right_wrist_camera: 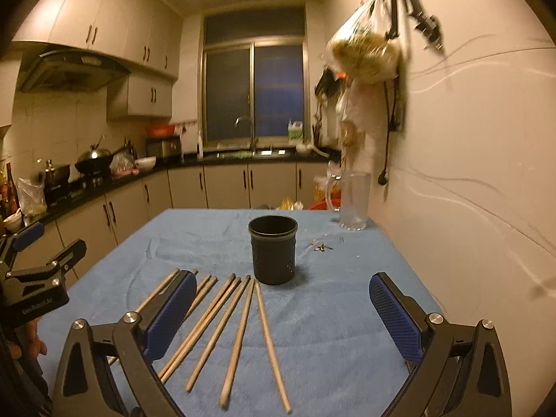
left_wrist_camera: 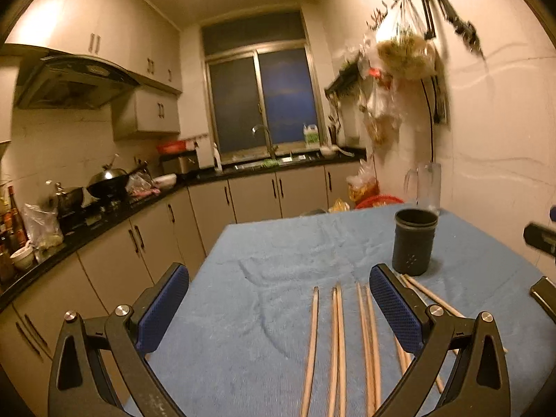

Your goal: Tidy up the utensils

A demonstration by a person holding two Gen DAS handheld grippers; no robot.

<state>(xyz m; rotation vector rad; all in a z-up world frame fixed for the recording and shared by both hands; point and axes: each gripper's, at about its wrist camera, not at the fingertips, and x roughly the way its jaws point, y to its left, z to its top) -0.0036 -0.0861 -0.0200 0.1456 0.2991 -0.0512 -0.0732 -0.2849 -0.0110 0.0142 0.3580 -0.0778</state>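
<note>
Several wooden chopsticks lie side by side on the blue tablecloth; they also show in the right wrist view. A dark cylindrical holder stands upright just beyond them; it also shows in the right wrist view and looks empty. My left gripper is open and empty above the chopsticks. My right gripper is open and empty above the chopsticks, short of the holder. The left gripper also shows at the left edge of the right wrist view.
A clear glass pitcher stands at the table's far right by the wall. Small metal bits lie right of the holder. Kitchen counters with a wok run along the left. Bags hang on the right wall.
</note>
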